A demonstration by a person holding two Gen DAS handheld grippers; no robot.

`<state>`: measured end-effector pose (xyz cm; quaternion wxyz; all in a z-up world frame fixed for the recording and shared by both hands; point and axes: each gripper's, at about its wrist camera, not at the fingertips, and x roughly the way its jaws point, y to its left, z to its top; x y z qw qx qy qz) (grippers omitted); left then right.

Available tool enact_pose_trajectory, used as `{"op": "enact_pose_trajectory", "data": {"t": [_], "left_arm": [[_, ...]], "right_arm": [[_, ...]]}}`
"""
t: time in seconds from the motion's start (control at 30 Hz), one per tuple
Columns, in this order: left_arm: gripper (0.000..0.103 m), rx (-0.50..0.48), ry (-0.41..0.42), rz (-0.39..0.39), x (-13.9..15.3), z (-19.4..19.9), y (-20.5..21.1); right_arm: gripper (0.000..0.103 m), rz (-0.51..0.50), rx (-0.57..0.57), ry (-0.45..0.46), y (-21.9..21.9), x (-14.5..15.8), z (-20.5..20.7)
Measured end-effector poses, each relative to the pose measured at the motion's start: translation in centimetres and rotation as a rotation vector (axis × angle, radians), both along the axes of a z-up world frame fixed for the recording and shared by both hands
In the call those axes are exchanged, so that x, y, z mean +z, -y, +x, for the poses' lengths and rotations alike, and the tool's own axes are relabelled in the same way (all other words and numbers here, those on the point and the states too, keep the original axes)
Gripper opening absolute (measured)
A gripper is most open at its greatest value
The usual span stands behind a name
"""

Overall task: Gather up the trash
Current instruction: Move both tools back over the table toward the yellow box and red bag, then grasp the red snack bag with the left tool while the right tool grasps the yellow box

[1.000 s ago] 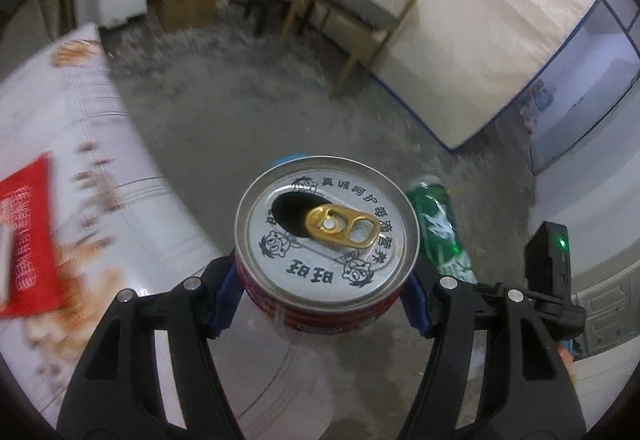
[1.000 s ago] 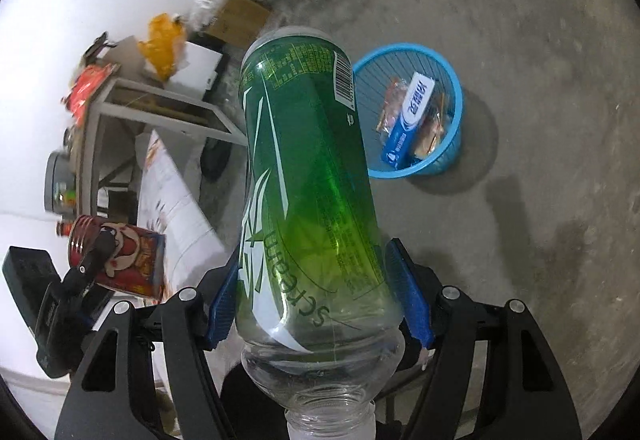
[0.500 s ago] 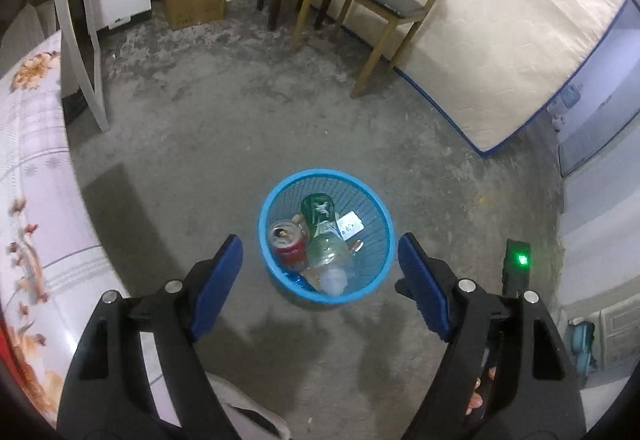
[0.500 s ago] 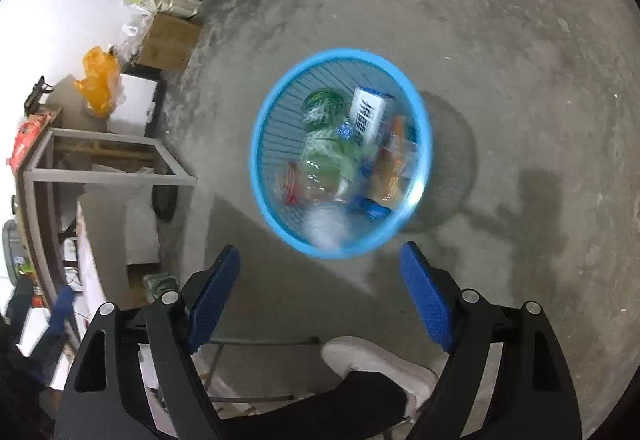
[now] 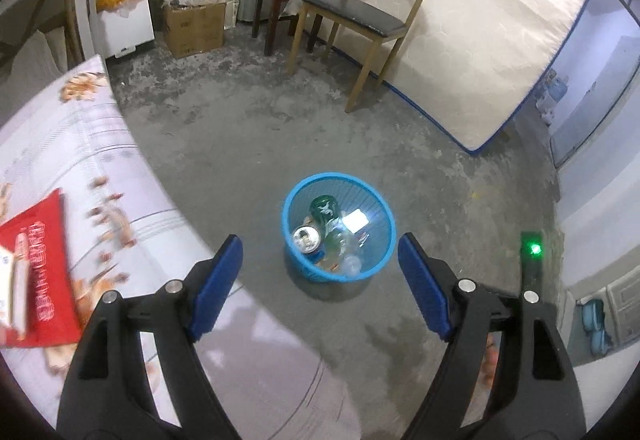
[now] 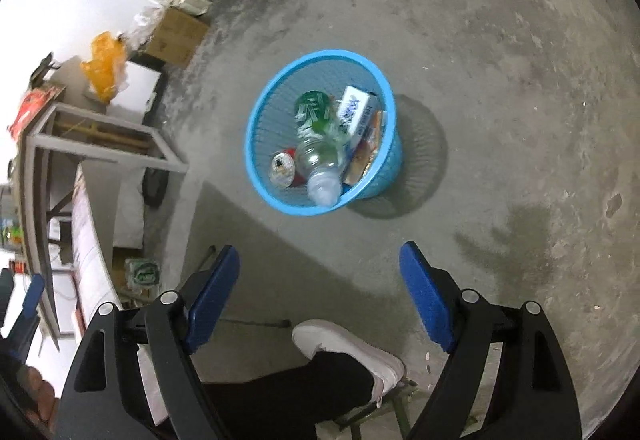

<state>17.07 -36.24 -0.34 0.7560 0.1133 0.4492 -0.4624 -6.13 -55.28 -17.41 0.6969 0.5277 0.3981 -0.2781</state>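
Both grippers hang above the blue basket (image 5: 382,216), the left gripper (image 5: 320,264) and right gripper (image 6: 319,272) spread wide with nothing between their pads. The can (image 6: 283,169) and green bottle (image 6: 318,144) lie inside that basket.

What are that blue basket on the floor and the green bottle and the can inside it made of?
The blue basket looks like moulded plastic: thin ribs with open slits that let the floor show through. The green bottle seems to be clear, thin plastic, see-through and glossy. The can looks like metal, probably aluminium, judging by its shiny silver top.
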Motion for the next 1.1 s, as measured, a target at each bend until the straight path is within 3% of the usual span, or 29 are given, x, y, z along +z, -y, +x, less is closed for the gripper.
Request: {"op": "enact_pose_trajectory", "data": {"t": [0.1,0.3,0.5,0.63,0.7,0.87,1.0,1.1], "left_arm": [[0.076,0.021,0.041,-0.001,1.1,-0.3,-2.5],[0.077,0.145,0.062,-0.064,2.3,0.9,-11.0],[0.077,0.339,0.075,-0.012,0.9,2.9,-20.6],[0.077,0.464,0.071,0.004,0.0,4.2,-26.2],[0.072,0.531,0.056,-0.006,-0.5,4.9,-29.0],[0.062,0.632,-0.009,-0.031,-1.5,7.4,-33.3],[0.054,0.651,-0.101,-0.079,-2.8,8.9,-35.2],[0.046,0.658,-0.146,-0.120,-3.7,9.6,-35.6]], "right_arm": [[0.080,-0.034,0.057,0.017,-1.4,2.3,1.1],[0.085,-0.221,0.236,0.136,-5.6,10.6,6.7],[0.093,-0.409,0.561,0.241,-12.9,17.5,17.1],[0.093,-0.435,0.798,0.274,-19.3,18.6,24.1],[0.094,-0.458,0.902,0.280,-22.6,18.8,27.5],[0.095,-0.617,1.145,0.246,-31.0,17.7,35.6],[0.095,-0.616,1.277,0.183,-34.6,15.6,39.4],[0.095,-0.579,1.305,0.105,-35.5,13.5,41.4]]}}
